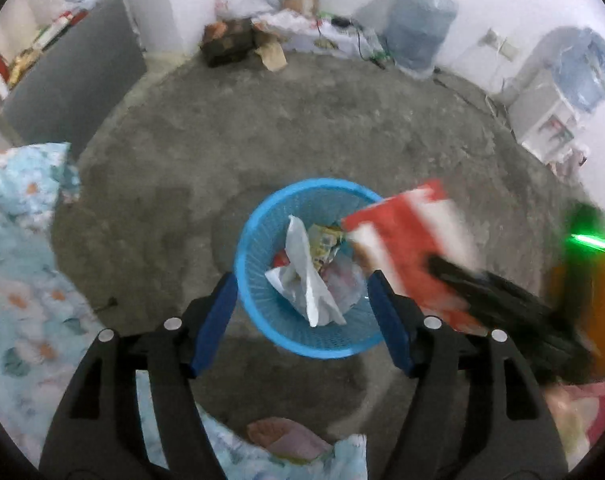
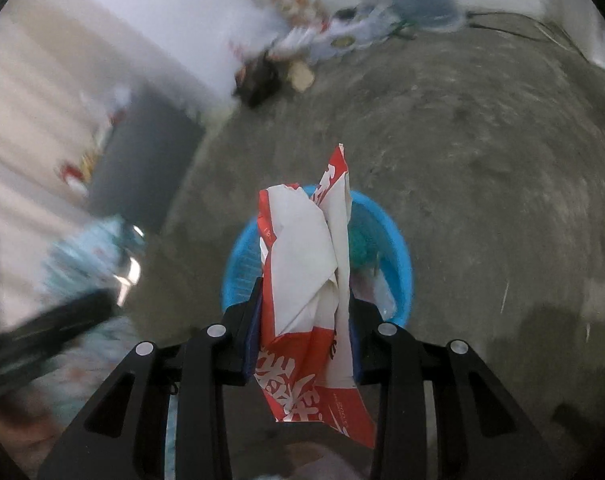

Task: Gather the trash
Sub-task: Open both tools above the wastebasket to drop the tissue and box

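A blue mesh basket (image 1: pixel 262 216) stands on the concrete floor, holding a crumpled white plastic bag (image 1: pixel 306 276) and a yellow wrapper (image 1: pixel 324 242). My left gripper (image 1: pixel 302 280) hangs open straight above it, with nothing pressed between its blue pads. My right gripper (image 2: pixel 305 292) is shut on a crumpled red and white paper bag (image 2: pixel 302 264), held over the near side of the basket (image 2: pixel 398 248). In the left wrist view that paper bag (image 1: pixel 406 248) shows blurred at the basket's right rim, with the right gripper (image 1: pixel 454 276) behind it.
Floral blue bedding (image 1: pixel 18 240) fills the left side and near edge. A grey cabinet (image 1: pixel 74 92) stands at the back left. Clutter (image 1: pixel 238 40), a water jug (image 1: pixel 418 28) and a dispenser (image 1: pixel 562 92) line the far wall. Bare floor surrounds the basket.
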A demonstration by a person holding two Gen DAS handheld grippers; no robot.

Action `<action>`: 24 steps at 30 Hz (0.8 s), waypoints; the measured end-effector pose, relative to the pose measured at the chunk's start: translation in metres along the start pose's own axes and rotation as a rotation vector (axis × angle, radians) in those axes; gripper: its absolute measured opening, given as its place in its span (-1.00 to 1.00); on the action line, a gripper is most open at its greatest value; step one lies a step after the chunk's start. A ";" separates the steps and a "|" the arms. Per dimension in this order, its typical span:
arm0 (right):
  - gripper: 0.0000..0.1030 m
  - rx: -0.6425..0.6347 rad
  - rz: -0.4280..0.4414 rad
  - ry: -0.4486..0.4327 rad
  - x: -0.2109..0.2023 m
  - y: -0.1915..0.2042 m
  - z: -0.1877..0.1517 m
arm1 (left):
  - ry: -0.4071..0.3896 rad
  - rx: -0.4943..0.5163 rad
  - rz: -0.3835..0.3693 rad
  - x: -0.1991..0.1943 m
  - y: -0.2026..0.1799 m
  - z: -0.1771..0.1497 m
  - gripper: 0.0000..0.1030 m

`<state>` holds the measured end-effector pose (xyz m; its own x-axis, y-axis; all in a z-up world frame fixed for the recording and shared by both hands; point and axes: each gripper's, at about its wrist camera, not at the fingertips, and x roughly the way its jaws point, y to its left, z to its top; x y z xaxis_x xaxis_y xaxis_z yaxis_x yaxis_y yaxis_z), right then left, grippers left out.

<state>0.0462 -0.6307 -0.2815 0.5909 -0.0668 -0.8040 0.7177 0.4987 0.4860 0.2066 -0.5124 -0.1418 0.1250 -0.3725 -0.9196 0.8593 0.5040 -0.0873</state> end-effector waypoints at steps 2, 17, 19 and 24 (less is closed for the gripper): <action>-0.34 -0.095 -0.013 0.050 0.032 0.020 0.005 | -0.040 -0.002 -0.003 -0.037 0.007 -0.007 0.34; -0.31 -0.294 -0.269 0.465 0.214 0.049 -0.027 | -0.317 -0.137 0.140 -0.254 0.088 -0.145 0.52; -0.07 -0.322 -0.318 0.497 0.220 0.050 -0.031 | -0.319 -0.179 0.174 -0.267 0.100 -0.167 0.52; 0.42 -0.156 -0.272 0.439 0.186 0.036 -0.012 | -0.357 -0.270 0.200 -0.297 0.123 -0.205 0.52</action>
<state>0.1774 -0.6148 -0.4180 0.1573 0.1396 -0.9776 0.7404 0.6384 0.2102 0.1739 -0.1802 0.0418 0.4776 -0.4677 -0.7437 0.6477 0.7594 -0.0616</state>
